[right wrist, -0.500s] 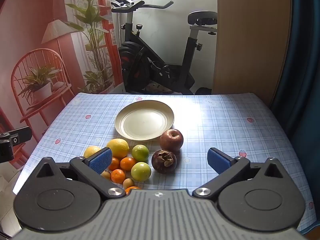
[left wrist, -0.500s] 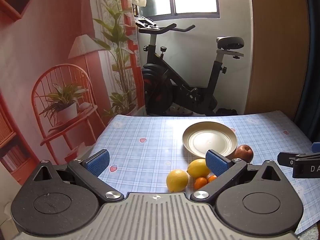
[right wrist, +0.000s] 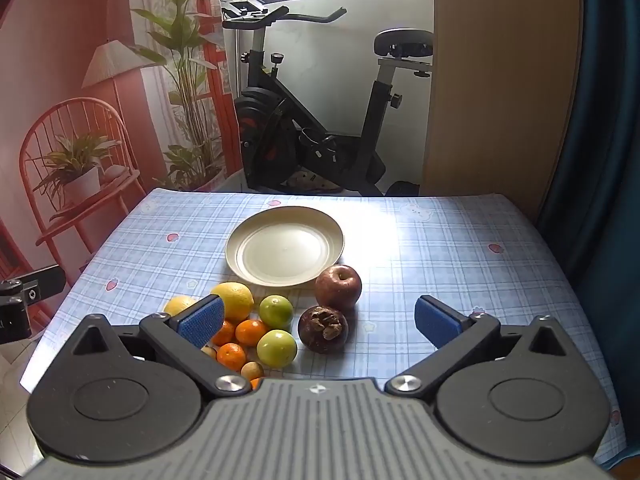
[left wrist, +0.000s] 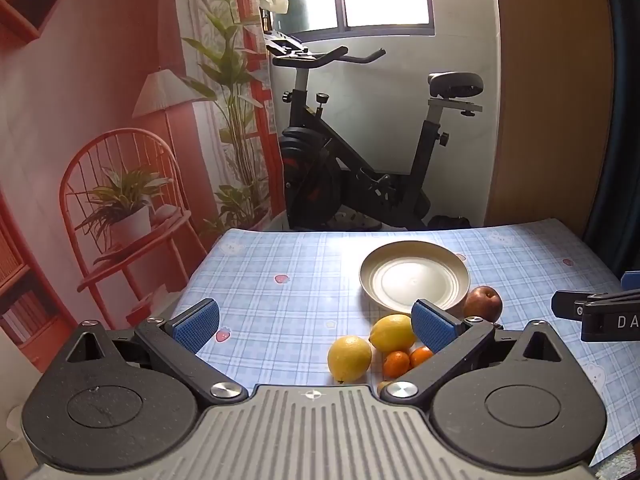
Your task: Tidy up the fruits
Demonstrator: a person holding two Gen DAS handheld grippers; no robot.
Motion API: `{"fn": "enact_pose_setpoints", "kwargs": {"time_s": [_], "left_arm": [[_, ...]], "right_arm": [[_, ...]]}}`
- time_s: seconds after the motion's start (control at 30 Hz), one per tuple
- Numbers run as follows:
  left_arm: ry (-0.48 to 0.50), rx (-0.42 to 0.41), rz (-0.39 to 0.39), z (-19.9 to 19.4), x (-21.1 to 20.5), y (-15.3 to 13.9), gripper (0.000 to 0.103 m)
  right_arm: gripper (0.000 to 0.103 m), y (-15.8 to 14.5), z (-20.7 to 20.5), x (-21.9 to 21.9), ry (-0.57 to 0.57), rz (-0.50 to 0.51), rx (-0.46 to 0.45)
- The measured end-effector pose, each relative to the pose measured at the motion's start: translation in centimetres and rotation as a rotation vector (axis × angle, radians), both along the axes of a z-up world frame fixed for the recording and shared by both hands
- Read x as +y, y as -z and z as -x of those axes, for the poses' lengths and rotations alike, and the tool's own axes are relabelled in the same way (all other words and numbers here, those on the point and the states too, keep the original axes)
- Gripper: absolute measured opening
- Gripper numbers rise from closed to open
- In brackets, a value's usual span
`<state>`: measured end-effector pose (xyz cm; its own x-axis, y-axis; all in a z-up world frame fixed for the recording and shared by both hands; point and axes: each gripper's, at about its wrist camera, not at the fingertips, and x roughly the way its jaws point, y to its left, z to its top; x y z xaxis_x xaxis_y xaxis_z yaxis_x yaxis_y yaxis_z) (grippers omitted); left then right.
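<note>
With both our left tool (left wrist: 316,326) and right tool (right wrist: 320,322) spread wide and empty, the fruit (right wrist: 276,312) sits bunched just before the plate (right wrist: 285,245), so we risk nudging round neighbours rolling across the table (right wrist: 440,248).

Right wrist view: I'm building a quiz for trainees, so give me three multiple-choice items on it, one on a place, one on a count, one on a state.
1. Where is the red apple?
A. on the plate
B. on the cloth, by the plate's near right rim
C. at the table's far edge

2. How many green fruits show?
A. two
B. four
C. none

3. What state is the plate in?
A. piled with fruit
B. upside down
C. empty

Key: B, the apple sits on the cloth beside the rim. A, two green fruits lie side by side in the cluster. C, the plate's inside is bare.
</note>
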<state>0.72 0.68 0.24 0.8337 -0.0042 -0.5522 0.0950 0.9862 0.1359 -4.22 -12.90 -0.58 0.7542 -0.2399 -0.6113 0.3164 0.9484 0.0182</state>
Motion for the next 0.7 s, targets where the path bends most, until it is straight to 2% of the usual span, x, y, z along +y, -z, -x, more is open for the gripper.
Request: {"fn": "enact_pose_setpoints", "kwargs": {"time_s": [0.07,0.7], "left_arm": [[-0.001,-0.009,-0.005,0.3,-0.2,0.1,0.103],[0.018,-0.038,-0.003,1.7,-0.5,0.1,0.103]], "right_arm": [[0.103,0.7,-0.1,-0.2,-0.002,0.002,-0.004],[0.103,0.3,0.3,-0.4,0.004,0.015,-0.018]]}}
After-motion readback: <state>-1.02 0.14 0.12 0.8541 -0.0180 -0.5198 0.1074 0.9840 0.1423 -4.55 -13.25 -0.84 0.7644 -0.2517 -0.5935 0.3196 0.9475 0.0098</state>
